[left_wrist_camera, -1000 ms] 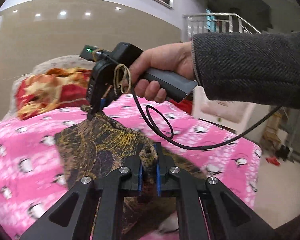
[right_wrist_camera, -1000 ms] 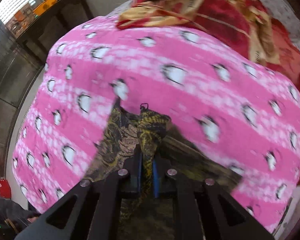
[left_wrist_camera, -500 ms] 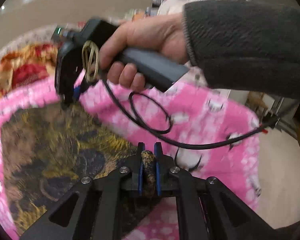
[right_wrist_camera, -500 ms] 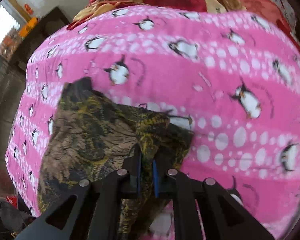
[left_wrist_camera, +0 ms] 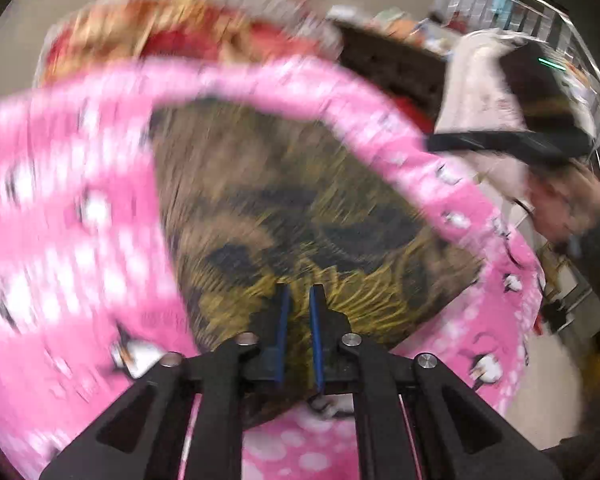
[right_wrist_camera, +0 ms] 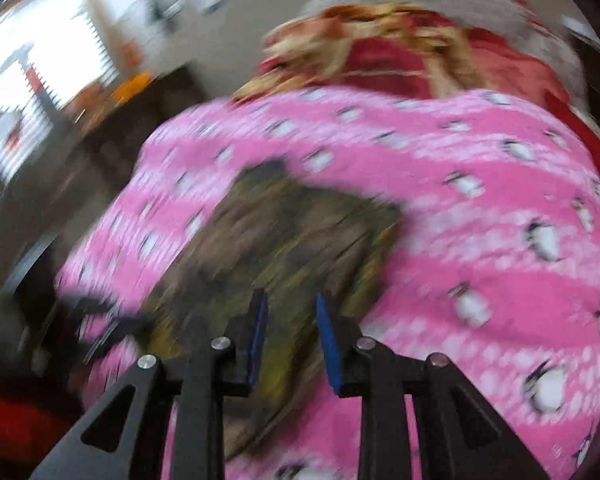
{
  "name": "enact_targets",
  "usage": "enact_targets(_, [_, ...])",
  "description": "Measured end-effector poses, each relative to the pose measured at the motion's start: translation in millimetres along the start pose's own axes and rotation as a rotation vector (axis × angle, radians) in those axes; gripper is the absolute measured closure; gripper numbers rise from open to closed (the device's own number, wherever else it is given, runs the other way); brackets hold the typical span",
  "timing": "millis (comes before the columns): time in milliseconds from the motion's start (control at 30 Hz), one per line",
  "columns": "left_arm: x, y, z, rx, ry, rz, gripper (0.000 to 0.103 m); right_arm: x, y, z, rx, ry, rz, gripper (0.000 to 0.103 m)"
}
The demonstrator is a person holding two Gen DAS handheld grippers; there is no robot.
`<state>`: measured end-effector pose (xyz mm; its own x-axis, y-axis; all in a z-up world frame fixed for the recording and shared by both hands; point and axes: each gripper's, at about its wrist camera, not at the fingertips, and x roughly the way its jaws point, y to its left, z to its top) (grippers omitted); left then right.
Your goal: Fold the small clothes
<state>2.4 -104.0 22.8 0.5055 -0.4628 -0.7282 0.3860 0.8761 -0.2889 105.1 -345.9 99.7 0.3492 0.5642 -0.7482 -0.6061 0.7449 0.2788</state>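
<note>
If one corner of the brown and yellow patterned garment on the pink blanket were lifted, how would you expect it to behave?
The brown and yellow patterned garment lies flat and follows the curve of the pink blanket, so it is probably thin and floppy and would drape from a lifted corner. It looks light. Pushed, it would likely bunch and wrinkle rather than slide, as the blanket looks soft.

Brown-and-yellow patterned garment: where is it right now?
The patterned garment lies spread on the pink penguin blanket, centre of both wrist views, just ahead of each gripper's fingers. The red-and-gold quilt sits beyond it at the blanket's far edge.
</note>
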Motion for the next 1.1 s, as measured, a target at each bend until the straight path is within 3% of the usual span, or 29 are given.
enact_targets(133, [-1.7,2.0,-11.6,0.006,-0.011,-0.004,0.103,48.3,30.9,-53.2,-0.077,0.182,-0.053,0.077])
enact_targets(200, [-9.6,2.1,-3.3,0.01,-0.002,0.004,0.103,50.4,33.3,-64.1,-0.085,0.134,-0.082,0.077])
enact_targets(267, [-20.2,7.4,15.6,0.004,-0.045,0.018,0.103,40.3,34.3,-52.2,-0.074,0.137,-0.1,0.077])
enact_targets(367, [-24.7,16.8,65.6,-0.021,-0.152,0.056,0.103,12.4,36.1,-17.3,-0.039,-0.015,-0.167,0.076])
enact_targets(433, [-9.7,26.7,104.1,-0.058,-0.19,0.074,0.103,11.4,30.7,7.0,0.055,-0.069,-0.183,0.063])
enact_targets(500, [21.0,35.0,139.2,-0.093,-0.201,0.108,0.103,28.9,19.6,32.9,0.19,-0.075,-0.241,0.061])
enact_targets(567, [55.3,48.1,156.8,-0.148,-0.173,0.135,0.103,48.6,3.5,47.2,0.327,-0.078,-0.238,0.061])
enact_targets(667, [101.8,67.8,147.0,-0.194,-0.088,0.172,0.103,83.8,-21.3,51.5,0.43,-0.114,-0.247,0.06])
enact_targets(767, [100.4,87.0,136.2,-0.285,-0.138,0.076,0.103,124.6,-51.7,31.3,0.486,-0.109,-0.227,0.057])
enact_targets(833, [101.8,93.2,135.9,-0.312,-0.136,0.047,0.103,120.5,-60.9,22.4,0.527,-0.175,-0.16,0.056])
enact_targets(967, [100.0,85.3,135.5,-0.28,-0.13,0.087,0.103,121.7,-61.8,20.1,0.541,-0.185,-0.148,0.056])
enact_targets(1100, [71.6,75.1,141.1,-0.255,-0.114,0.094,0.103,118.8,-63.7,19.8,0.543,-0.175,-0.147,0.056])
